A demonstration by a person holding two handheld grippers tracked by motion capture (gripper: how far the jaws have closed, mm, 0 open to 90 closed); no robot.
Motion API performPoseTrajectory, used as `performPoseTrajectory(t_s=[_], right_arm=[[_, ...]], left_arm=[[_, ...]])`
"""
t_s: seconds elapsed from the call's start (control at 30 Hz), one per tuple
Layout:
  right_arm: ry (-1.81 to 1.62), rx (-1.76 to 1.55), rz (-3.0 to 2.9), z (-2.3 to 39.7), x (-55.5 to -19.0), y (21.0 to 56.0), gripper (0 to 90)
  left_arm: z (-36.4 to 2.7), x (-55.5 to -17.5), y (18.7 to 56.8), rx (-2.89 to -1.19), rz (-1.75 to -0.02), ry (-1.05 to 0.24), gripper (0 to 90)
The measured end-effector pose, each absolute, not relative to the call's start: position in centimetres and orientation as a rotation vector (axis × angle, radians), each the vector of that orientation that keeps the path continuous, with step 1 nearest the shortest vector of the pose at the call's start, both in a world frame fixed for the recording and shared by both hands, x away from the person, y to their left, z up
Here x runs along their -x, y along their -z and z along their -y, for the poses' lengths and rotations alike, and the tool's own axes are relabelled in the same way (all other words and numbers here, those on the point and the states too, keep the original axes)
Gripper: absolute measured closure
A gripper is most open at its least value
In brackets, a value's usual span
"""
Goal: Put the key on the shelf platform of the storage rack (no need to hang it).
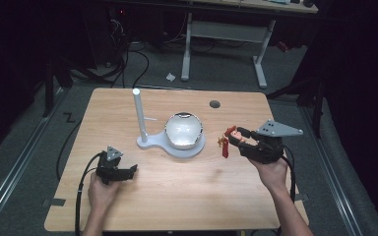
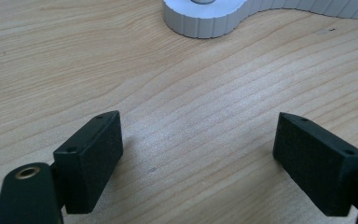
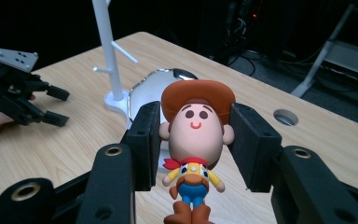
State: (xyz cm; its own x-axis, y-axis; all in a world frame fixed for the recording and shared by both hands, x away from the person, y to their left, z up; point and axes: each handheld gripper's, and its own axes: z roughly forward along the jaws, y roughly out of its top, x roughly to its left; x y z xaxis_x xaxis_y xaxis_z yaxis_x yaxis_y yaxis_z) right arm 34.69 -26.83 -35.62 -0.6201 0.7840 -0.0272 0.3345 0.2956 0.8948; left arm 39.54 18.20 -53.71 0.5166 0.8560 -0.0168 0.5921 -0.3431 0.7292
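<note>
— Cowboy figure [image 3: 195,140], where is it?
— Pinched by its head in the right gripper [image 1: 233,138], lifted off the table [image 1: 187,196] at three o'clock from the bowl [image 1: 183,130].
— And the left gripper [image 1: 128,172]?
— Jaws spread wide over bare wood, holding nothing, at seven o'clock from the white stand [image 1: 139,118].
— Anything cut off?
— The figure's boots run off the bottom edge in the right gripper view.

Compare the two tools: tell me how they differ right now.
The left tool has its jaws wide apart with nothing between them; the right tool is clamped on the head of a small cowboy figurine with a brown hat. The left sits low at the wooden table; the right is held above it. Both have black jaws.
</note>
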Motion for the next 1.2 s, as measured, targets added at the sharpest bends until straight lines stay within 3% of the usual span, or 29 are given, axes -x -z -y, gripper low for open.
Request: performPoseTrajectory(t_s=[1.2], right_arm=[[-1.349,-0.911,-2.287,20.0,-41.5,31.2,55.8]], left_arm=[[-18.2,-39.5,53.7,-2.06,-1.181,-0.49,17.2]])
